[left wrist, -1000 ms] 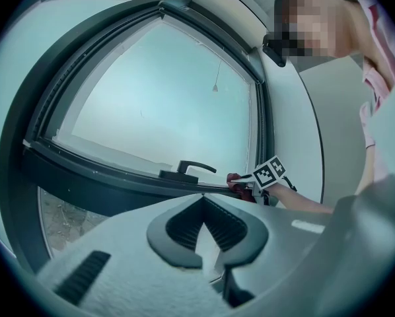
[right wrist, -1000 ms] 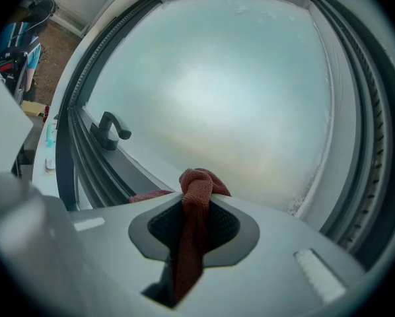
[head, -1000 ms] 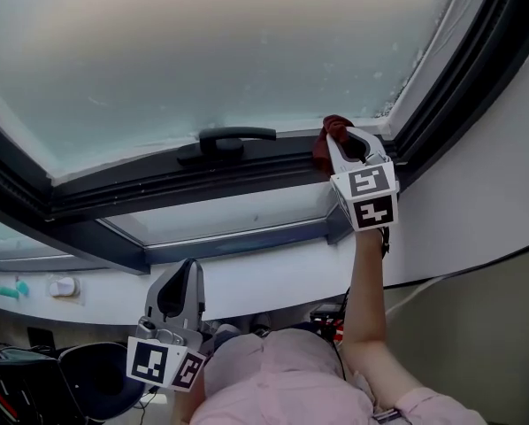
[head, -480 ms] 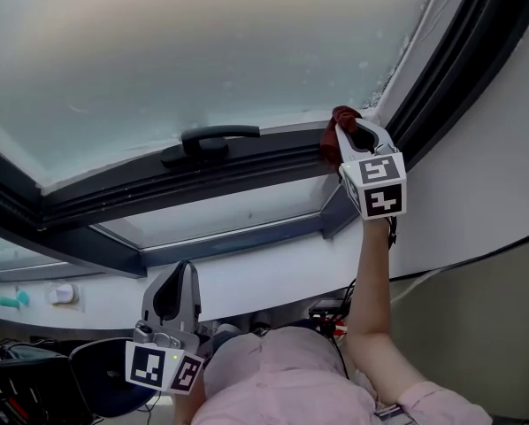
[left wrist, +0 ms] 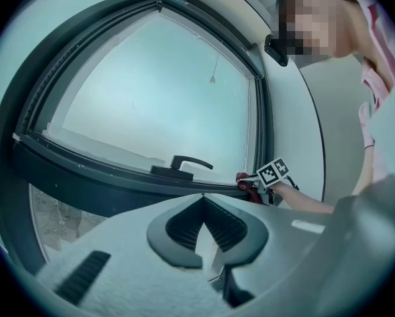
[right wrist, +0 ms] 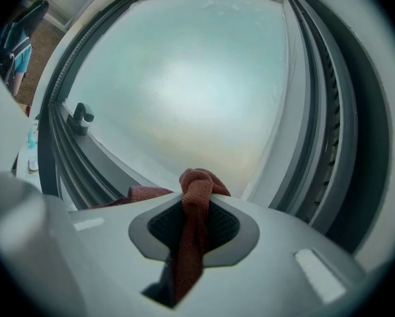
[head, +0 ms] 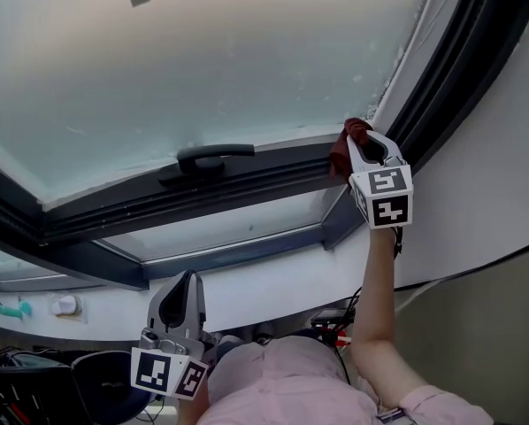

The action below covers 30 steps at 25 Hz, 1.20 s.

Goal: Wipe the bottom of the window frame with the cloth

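A dark red cloth is pinched in my right gripper, which is shut on it and presses it against the bottom rail of the dark window frame, near the right corner. In the right gripper view the cloth bunches between the jaws, just before the frosted pane. My left gripper hangs low, away from the window, its jaws closed with nothing in them. The left gripper view shows the right gripper and the cloth at the frame's corner.
A black window handle sits on the bottom rail, left of the cloth. The right upright of the frame rises beside my right gripper. A lower glass panel lies under the rail. A dark chair stands at lower left.
My right gripper has slid the cloth rightward along the bottom rail toward the corner. The left gripper has stayed low, barely shifting.
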Tool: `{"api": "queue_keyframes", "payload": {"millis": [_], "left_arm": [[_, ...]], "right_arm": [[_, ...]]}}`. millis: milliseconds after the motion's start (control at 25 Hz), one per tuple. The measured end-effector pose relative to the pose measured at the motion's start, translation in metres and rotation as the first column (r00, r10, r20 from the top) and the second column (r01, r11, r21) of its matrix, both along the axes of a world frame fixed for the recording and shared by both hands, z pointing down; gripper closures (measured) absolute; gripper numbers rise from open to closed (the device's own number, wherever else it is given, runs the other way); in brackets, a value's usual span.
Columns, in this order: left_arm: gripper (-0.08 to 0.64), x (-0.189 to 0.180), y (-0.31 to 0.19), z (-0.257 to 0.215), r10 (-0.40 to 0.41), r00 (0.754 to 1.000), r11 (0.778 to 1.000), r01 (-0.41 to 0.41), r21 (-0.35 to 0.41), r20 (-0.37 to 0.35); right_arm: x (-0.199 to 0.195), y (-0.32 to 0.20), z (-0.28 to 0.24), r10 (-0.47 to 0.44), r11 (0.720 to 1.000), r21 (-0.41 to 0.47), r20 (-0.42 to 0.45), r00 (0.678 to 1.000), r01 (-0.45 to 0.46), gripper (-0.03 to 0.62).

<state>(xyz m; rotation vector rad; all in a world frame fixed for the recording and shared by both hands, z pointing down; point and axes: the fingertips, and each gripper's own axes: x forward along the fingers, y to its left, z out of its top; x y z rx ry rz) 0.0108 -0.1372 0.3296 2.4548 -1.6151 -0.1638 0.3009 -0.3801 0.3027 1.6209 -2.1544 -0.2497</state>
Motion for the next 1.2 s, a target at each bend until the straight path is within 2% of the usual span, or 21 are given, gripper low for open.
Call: {"api": "queue_keyframes", "payload": {"millis": [280,640,720,800,920,960,1080,1200], "left_arm": [[0.558,0.008,-0.009,0.001,0.015,1.0,1.0,-0.016,-0.004,-0.012],[0.558,0.003,-0.006,-0.003,-0.003,1.0,1.0,0.003,0.005,-0.011],[0.56,-0.001,-0.003,-0.004,-0.012,1.0,1.0,0.012,0.01,-0.007],[0.558,-0.006,0.002,-0.006,-0.025,1.0,1.0,0.025,0.012,-0.002],[0.56,-0.016,0.008,-0.008,-0.05,0.999,0.999,0.05,0.02,0.003],[0.56,-0.019,0.01,-0.009,-0.057,0.998,0.998,0.057,0.023,0.004],[0.56,-0.023,0.016,-0.011,-0.063,0.998,0.998,0.063,0.03,0.005],[0.558,-0.027,0.023,-0.013,-0.061,0.998,0.998,0.061,0.033,0.007]], "right_arm": [[0.004,-0.002,0.001,0.006,1.0,-0.009,0.011,1.0,-0.006,0.531],[0.005,-0.002,0.0,0.021,1.0,0.006,0.005,1.0,-0.021,0.529],[0.005,0.0,-0.002,0.025,1.0,0.016,0.019,0.999,-0.026,0.529],[0.001,0.01,-0.007,0.014,0.999,0.037,0.079,0.997,-0.017,0.529],[-0.02,0.034,-0.027,-0.069,0.994,0.105,0.24,0.968,0.045,0.529],[-0.031,0.044,-0.034,-0.102,0.989,0.128,0.268,0.958,0.069,0.529],[-0.073,0.074,-0.05,-0.198,0.97,0.191,0.265,0.944,0.15,0.529],[-0.127,0.101,-0.061,-0.315,0.937,0.231,0.232,0.92,0.262,0.531]]}}
